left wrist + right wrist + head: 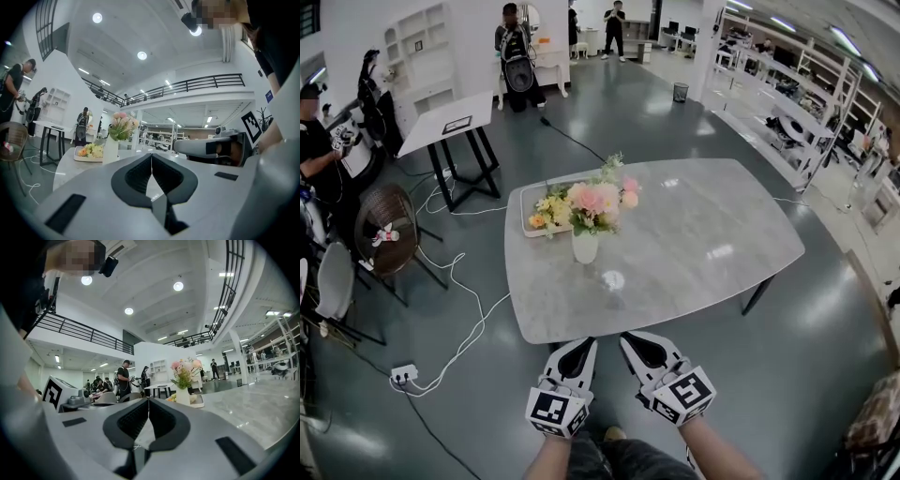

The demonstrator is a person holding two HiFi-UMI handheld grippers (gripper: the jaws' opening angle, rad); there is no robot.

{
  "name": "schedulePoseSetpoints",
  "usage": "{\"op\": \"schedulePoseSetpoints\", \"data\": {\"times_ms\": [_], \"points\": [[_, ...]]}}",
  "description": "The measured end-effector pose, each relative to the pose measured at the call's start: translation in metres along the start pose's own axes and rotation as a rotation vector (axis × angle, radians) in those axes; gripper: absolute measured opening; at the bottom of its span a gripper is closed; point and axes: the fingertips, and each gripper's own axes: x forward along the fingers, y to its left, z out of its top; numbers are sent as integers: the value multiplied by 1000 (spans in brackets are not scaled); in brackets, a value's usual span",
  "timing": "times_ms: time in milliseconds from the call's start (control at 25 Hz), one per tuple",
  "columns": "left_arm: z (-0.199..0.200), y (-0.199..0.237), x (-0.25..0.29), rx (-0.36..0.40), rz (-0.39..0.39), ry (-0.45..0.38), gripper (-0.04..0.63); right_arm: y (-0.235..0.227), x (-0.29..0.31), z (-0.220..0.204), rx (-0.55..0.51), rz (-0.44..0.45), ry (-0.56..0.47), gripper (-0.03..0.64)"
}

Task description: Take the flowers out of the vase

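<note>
Head view puts the flowers (592, 199) upright in a white vase (585, 247), at about 9 o'clock on the grey table (703, 234), with the blooms spreading above the vase's mouth and the stems hidden inside it. Just behind the vase, at its 11 o'clock, a white tray (528, 208) holds a second, yellow bunch. Bare tabletop lies between the vase and the table's near edge. The left gripper (584, 341) and right gripper (630, 337) sit side by side past that edge, at 6 o'clock of the vase and well apart from it. Both have their jaws pressed together with nothing between them. The grippers toe in toward each other, so the bouquet stands at about 11 o'clock in the left gripper view and about 1 o'clock in the right gripper view, roughly midway between their lines. In the head view the vase sits almost straight at 12 o'clock from the left gripper, so I judge that hand slightly better placed, though the difference is small. The bouquet's long axis is vertical, so taking it out will likely mean opening a gripper, closing on the stems above the vase's mouth, and drawing straight up. People (517, 52) stand at 11 o'clock across the floor.
</note>
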Motion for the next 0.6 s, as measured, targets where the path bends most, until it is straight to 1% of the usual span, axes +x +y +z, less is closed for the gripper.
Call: {"op": "schedulePoseSetpoints", "data": {"times_ms": [200,600], "points": [[4,22,18,-3,-21,1,14,-10,22,4,2,-28,-4,21],[12,81,64,8,-122,31,15,-37,85,2,31,-138,1,21]]}}
